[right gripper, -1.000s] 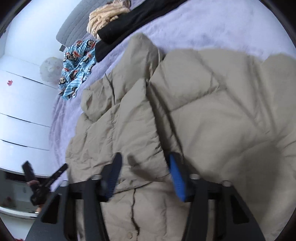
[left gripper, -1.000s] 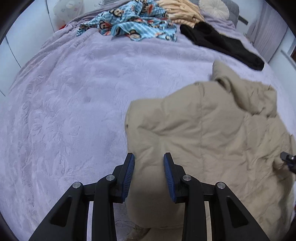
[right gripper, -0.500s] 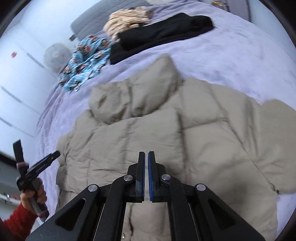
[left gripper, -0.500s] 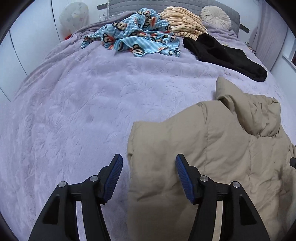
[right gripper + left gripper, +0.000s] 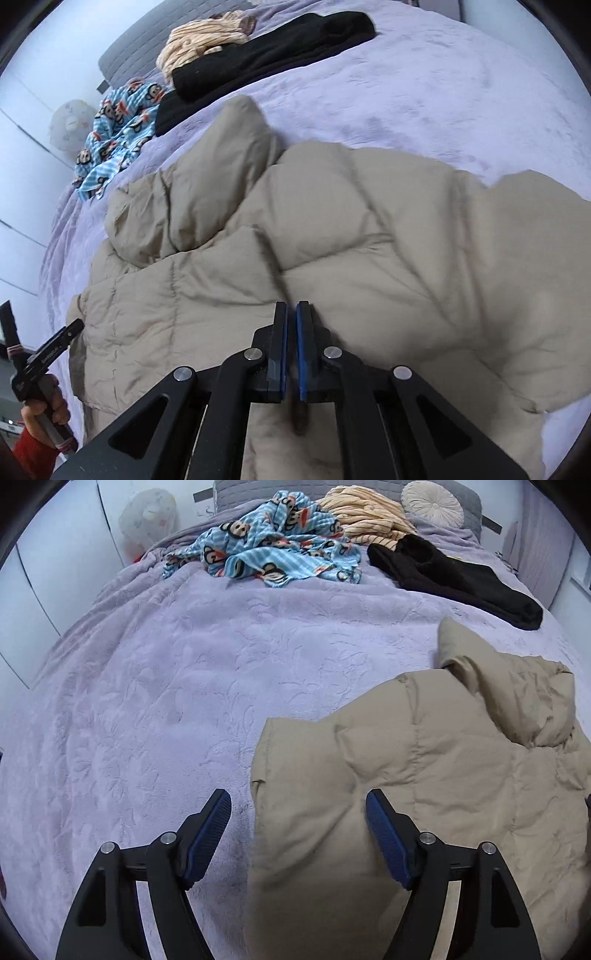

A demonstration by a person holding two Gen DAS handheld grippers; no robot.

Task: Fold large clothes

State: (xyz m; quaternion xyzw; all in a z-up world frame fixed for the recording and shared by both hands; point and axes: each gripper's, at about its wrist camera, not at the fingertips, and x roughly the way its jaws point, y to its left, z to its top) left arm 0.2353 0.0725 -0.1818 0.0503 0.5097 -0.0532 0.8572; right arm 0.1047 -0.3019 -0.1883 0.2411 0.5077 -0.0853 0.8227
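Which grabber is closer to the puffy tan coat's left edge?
Left. The left gripper hangs open right over the left edge of the tan coat, one finger on each side of it. The right gripper is shut, farther in over the coat's middle.

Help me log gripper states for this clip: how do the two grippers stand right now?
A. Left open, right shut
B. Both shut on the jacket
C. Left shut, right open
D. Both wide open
A: the left gripper has its blue pads spread wide over the edge of the beige puffer jacket, while the right gripper shows its pads nearly together, with no fabric visible between them.
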